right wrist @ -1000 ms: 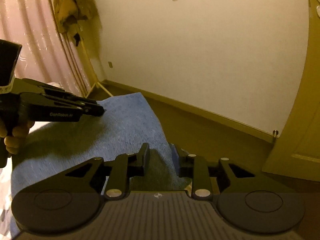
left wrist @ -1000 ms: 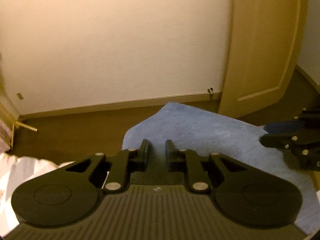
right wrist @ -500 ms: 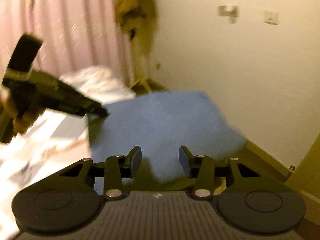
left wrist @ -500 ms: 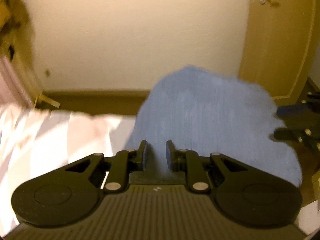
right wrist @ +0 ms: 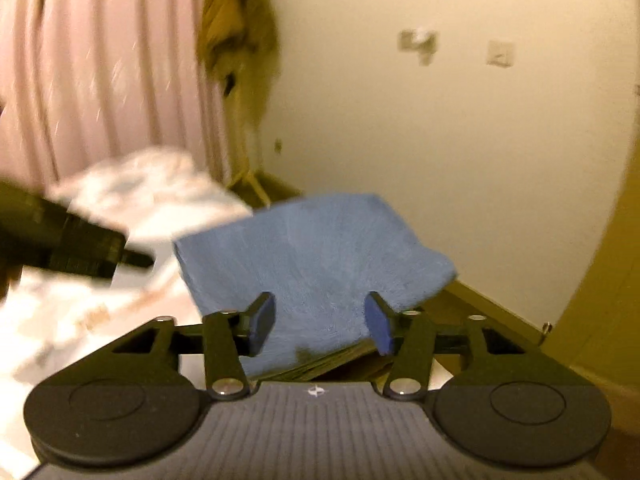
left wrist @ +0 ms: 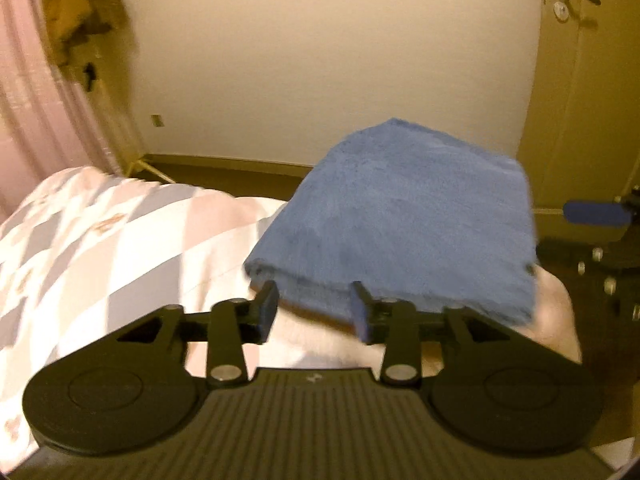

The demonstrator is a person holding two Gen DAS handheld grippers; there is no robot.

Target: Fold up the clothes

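A blue cloth [left wrist: 404, 216] lies folded on the checked bed cover [left wrist: 100, 240], close to the bed's far corner. My left gripper [left wrist: 314, 314] is open just short of the cloth's near edge, with nothing between its fingers. My right gripper [right wrist: 320, 324] is also open, and the blue cloth [right wrist: 316, 256] lies flat beyond its fingertips. The right wrist view catches the left gripper [right wrist: 80, 240] at the left, blurred. The left wrist view shows a blue pad of the right gripper [left wrist: 596, 214] at the right edge.
A pink curtain [right wrist: 100, 60] and a hanging brown jacket [right wrist: 236, 28] stand at the left. Beyond the bed are a pale wall [left wrist: 320, 60], a brown floor [left wrist: 224, 178] and a door [left wrist: 584, 80] at the right. The bed cover's corner [left wrist: 560, 320] drops off near the cloth.
Both grippers were shut on the blue cloth and holding it up; they have opened and drawn back. The cloth has come down and lies folded on the bed.
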